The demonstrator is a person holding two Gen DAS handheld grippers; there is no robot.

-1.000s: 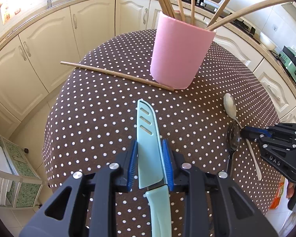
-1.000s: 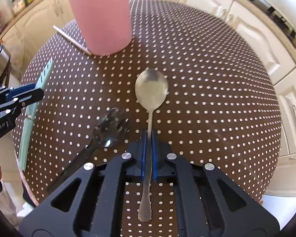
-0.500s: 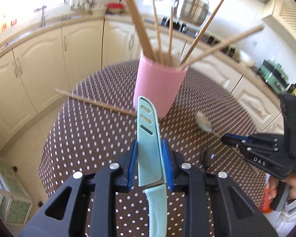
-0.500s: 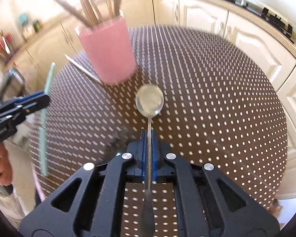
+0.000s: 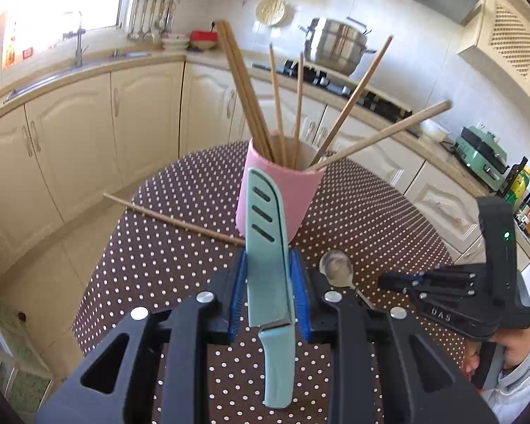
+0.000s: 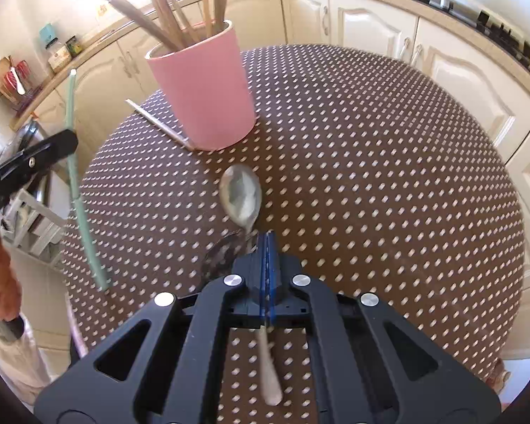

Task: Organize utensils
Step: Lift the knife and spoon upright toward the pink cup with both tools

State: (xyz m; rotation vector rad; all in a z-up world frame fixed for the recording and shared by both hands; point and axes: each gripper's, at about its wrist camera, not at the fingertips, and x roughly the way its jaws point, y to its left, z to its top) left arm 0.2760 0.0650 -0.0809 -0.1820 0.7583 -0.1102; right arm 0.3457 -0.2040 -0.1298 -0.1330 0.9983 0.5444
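My left gripper [image 5: 268,258] is shut on a teal knife [image 5: 268,247]. Its blue pads clamp the blade near the handle, and the tip points up at the pink cup [image 5: 275,190]. The cup [image 6: 201,95] stands on the far side of the table with several wooden chopsticks [image 5: 251,99] in it. My right gripper [image 6: 268,238] is shut on the thin handle of a silver spoon [image 6: 240,198]. The spoon's bowl sticks out ahead, skewed to the left, above the cloth. From the left wrist view the spoon [image 5: 335,268] and right gripper [image 5: 388,279] show at the right.
A dark spoon [image 6: 222,254] lies on the brown polka-dot tablecloth [image 6: 371,176] just left of my right gripper. One loose chopstick [image 5: 173,219] lies on the cloth with its end at the cup's base. Cream cabinets ring the round table, and a rack [image 6: 31,219] stands by its left edge.
Both grippers have risen and tipped upward, lifting the knife and the silver spoon off the cloth. The spoon's bowl has swung left in the right gripper, and the dark spoon stays on the table.
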